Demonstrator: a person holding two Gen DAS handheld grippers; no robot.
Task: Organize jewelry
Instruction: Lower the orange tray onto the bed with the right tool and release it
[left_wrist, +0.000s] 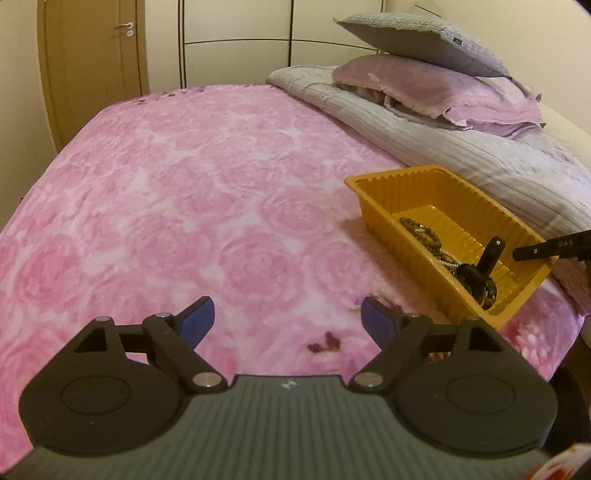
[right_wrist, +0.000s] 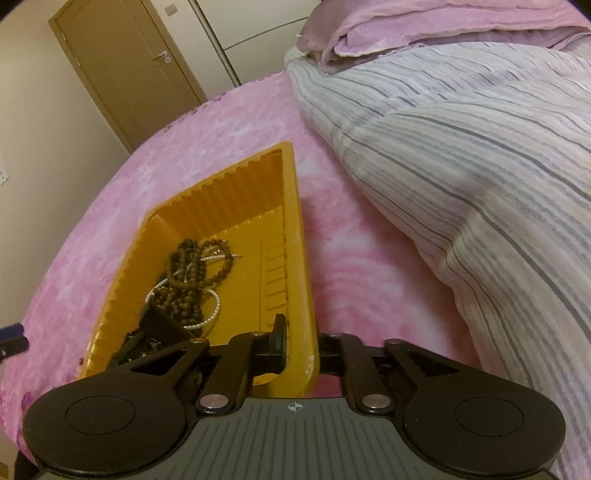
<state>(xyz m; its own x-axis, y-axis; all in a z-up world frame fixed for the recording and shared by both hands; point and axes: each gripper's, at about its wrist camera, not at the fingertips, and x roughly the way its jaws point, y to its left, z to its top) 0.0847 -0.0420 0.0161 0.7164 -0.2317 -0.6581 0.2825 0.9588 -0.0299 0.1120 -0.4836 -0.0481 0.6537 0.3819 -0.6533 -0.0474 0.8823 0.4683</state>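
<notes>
L gripper (left_wrist: 288, 317) hangs over the pink bedspread (left_wrist: 184, 192), jaws wide, nothing between. R gripper (right_wrist: 301, 343) straddles the yellow tray's (right_wrist: 303, 266) near-right wall, one finger inside, one outside; jaws partly apart, grip on the wall can't tell. Brown bead strands (right_wrist: 188, 284) and a pearl string (right_wrist: 212, 314) lie heaped inside. Beyond: striped duvet (right_wrist: 480, 166), pillows (left_wrist: 424, 40).

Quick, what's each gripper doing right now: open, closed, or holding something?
Left gripper: open, nothing between its fingers.
Right gripper: open, straddling a side wall of the ribbed orange plastic tray, not clamping it.
</notes>
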